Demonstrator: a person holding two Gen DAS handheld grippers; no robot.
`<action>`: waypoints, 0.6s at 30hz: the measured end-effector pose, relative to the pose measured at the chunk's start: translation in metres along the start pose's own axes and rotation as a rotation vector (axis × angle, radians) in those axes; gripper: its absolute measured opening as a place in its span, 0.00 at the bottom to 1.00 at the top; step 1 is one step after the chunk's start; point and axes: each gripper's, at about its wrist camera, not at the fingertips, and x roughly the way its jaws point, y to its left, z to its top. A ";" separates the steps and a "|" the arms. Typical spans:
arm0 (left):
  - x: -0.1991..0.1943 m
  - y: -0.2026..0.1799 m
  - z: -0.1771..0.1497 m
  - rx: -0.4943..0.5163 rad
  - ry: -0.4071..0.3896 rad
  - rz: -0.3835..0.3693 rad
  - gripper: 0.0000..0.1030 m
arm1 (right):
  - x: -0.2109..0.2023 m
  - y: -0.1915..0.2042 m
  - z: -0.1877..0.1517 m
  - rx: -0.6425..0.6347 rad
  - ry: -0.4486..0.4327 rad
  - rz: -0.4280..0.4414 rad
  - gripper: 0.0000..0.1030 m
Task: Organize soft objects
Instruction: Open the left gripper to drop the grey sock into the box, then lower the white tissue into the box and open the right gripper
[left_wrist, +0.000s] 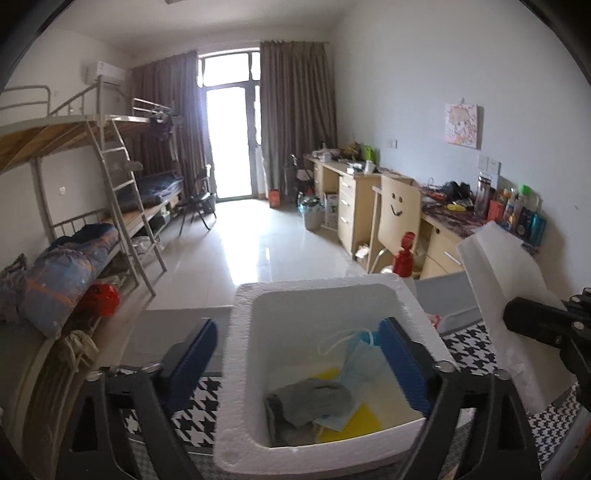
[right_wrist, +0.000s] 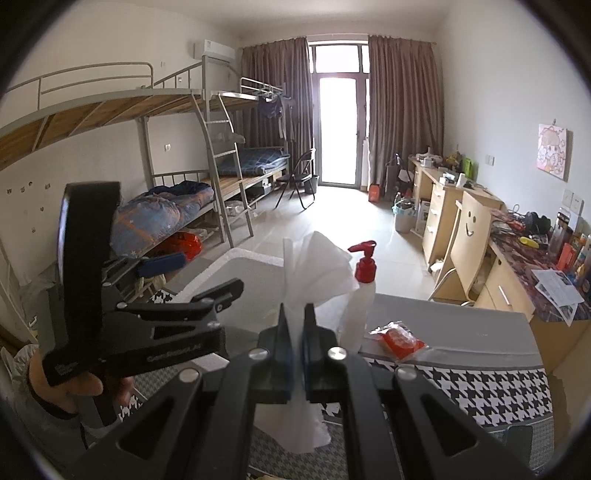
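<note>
Holding thin white tissue sheet upright, right gripper is clamped on it; white foam box at its 10 o'clock. Left gripper spread wide, empty, straddling box's near-left wall.

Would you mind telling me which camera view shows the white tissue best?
The right wrist view: the white tissue is pinched in the right gripper, fanning above. The left wrist view shows only its side.

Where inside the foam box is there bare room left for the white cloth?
The foam box floor is bare along its far wall and left side. The near right is crowded: grey sock, blue mask, yellow sheet. The right gripper holds the white cloth; the left gripper straddles the wall.
</note>
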 end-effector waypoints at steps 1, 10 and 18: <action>0.000 0.001 0.000 -0.002 -0.005 0.006 0.93 | 0.001 0.000 0.000 -0.001 0.002 0.001 0.07; -0.013 0.014 -0.001 -0.020 -0.047 0.039 0.99 | 0.013 0.005 0.005 0.013 0.012 0.044 0.07; -0.021 0.030 -0.007 -0.040 -0.074 0.090 0.99 | 0.030 0.014 0.013 0.002 0.025 0.050 0.07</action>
